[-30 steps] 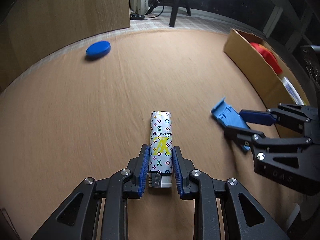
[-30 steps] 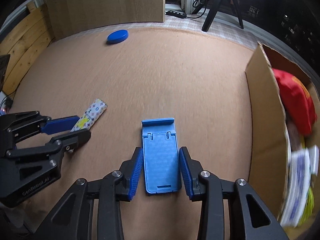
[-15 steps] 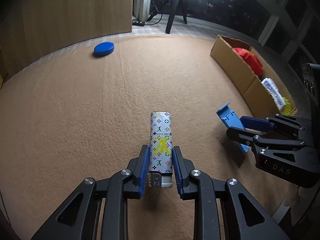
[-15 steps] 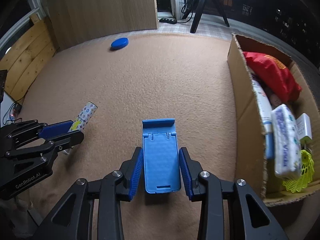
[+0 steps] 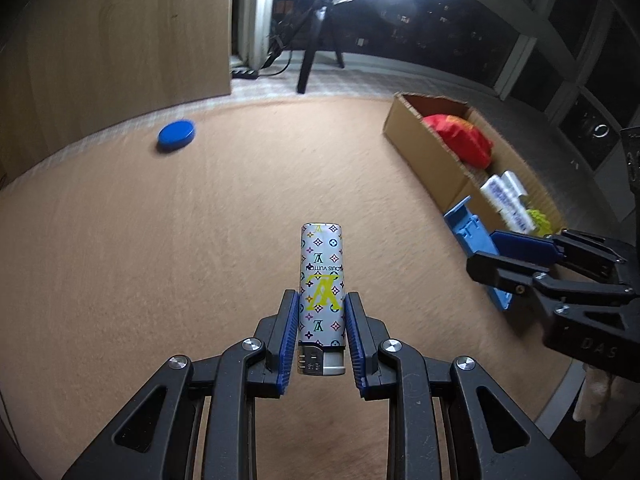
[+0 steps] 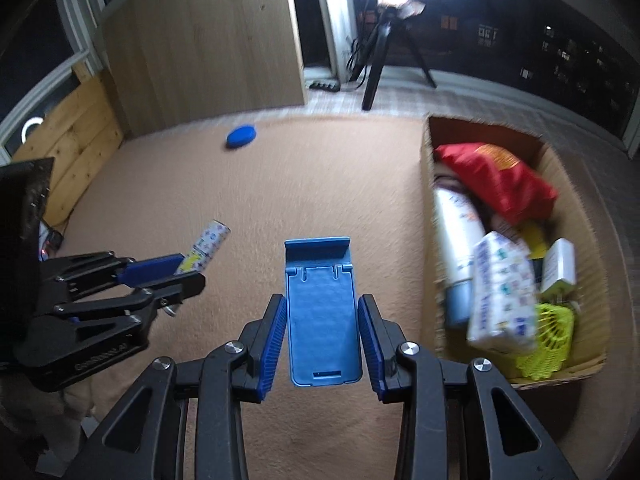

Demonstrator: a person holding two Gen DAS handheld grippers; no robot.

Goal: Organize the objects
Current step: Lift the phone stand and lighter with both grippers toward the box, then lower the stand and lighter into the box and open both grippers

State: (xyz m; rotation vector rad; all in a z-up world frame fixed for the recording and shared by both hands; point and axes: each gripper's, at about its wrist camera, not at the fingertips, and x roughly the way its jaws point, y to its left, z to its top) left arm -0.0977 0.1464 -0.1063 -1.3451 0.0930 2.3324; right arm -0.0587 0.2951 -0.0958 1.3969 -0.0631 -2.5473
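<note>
My left gripper (image 5: 322, 304) is shut on a white lighter (image 5: 322, 280) printed with coloured monograms, held up above the tan carpet (image 5: 160, 260). The right gripper (image 6: 322, 308) is shut on a blue plastic phone stand (image 6: 320, 312), also lifted off the carpet. From the left wrist view the right gripper (image 5: 496, 254) shows at the right with the stand (image 5: 468, 228) in it. The right wrist view shows the left gripper (image 6: 176, 270) at the left with the lighter (image 6: 206, 246). A blue round lid (image 5: 176, 135) lies far back on the carpet.
An open cardboard box (image 6: 430, 184) stands at the right, holding a red snack bag (image 6: 496, 176), a white bottle (image 6: 456, 224), a tissue pack (image 6: 504, 292), a white charger (image 6: 560, 264) and a yellow mesh thing (image 6: 548, 332). A wooden panel (image 5: 120, 32) and a ring-light tripod (image 5: 312, 60) stand behind.
Both grippers have risen from the carpet with their objects still gripped. The views have tilted up, so more of the box, the tripod and the ring light shows.
</note>
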